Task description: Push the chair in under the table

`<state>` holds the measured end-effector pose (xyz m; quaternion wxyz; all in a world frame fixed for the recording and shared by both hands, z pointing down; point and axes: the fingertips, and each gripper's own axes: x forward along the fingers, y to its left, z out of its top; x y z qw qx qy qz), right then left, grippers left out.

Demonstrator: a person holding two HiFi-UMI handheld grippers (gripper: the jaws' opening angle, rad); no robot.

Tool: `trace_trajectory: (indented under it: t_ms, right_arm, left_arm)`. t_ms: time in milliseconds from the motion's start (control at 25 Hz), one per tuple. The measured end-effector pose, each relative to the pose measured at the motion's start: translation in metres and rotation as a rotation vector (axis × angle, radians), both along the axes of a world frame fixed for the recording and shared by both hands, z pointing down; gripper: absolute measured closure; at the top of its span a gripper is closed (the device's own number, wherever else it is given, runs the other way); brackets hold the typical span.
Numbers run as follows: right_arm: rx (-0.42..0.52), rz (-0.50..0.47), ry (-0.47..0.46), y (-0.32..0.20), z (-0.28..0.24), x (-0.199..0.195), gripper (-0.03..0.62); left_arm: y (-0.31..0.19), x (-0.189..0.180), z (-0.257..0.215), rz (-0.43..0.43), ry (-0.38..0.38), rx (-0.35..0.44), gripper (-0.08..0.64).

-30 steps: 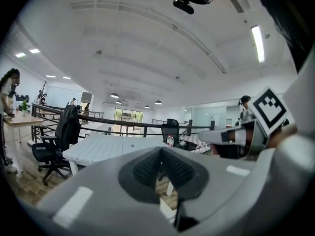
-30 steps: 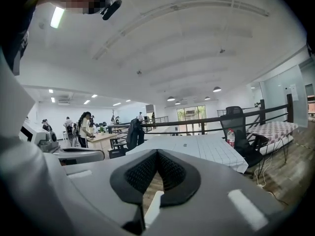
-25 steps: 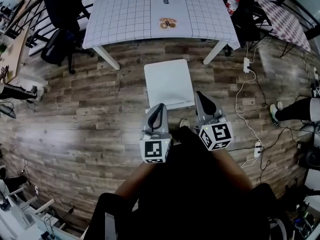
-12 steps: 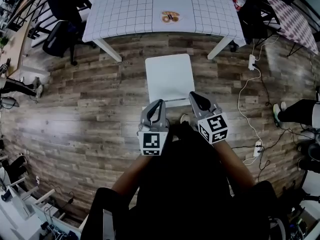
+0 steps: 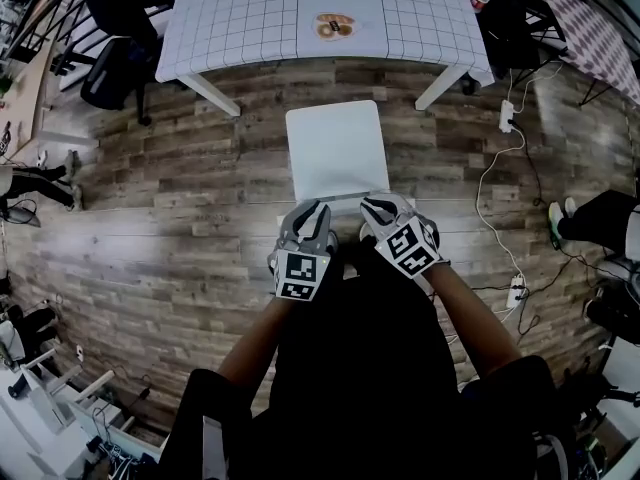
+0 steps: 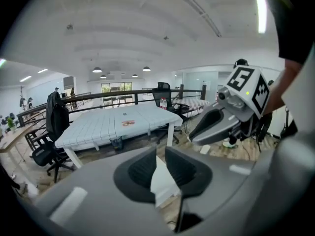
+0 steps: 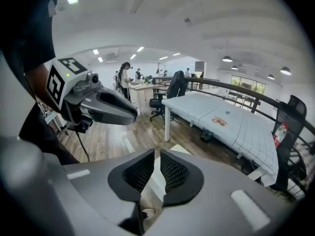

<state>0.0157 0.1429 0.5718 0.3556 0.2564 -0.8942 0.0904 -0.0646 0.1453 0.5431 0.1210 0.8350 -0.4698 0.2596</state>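
A white chair [image 5: 335,148] stands on the wood floor, seat facing the white grid-cloth table [image 5: 250,18], with a gap of floor between them. Both grippers hover at the chair's near back edge. My left gripper [image 5: 313,209] is by its left part and my right gripper [image 5: 375,205] by its right part. Each pair of jaws has just been opening and stands slightly apart. In the left gripper view the gripper [image 6: 160,154] shows the white chair [image 6: 162,178] through its narrow gap. The right gripper view's gripper [image 7: 156,156] shows the same; nothing is pinched.
Black office chairs [image 5: 115,28] stand left of the table. A power strip with cables [image 5: 505,118] lies on the floor to the right. A small orange item [image 5: 335,25] sits on the table. People's legs show at the left [image 5: 30,183] and right [image 5: 590,213].
Both grippers have sunk toward the chair's back edge and tipped downward. Their jaws, shut before, now stand a little apart.
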Motion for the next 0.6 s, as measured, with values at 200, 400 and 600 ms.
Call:
trace_trajectory:
  t_ms: [200, 400, 600]
  right_arm:
    - [-0.075, -0.091, 0.071, -0.016, 0.032, -0.001, 0.507]
    - [-0.128, -0.208, 0.196, -0.014, 0.08, 0.009, 0.431]
    - [-0.128, -0.358, 0.307, -0.008, 0.112, 0.005, 0.417]
  left_arm:
    - [-0.014, 0.016, 0.036, 0.107, 0.005, -0.143, 0.417]
    - [-0.013, 0.03, 0.084, 0.224, -0.097, -0.239, 0.371]
    - [-0.005, 0.038, 0.116, 0.41, -0.286, -0.268, 0.35]
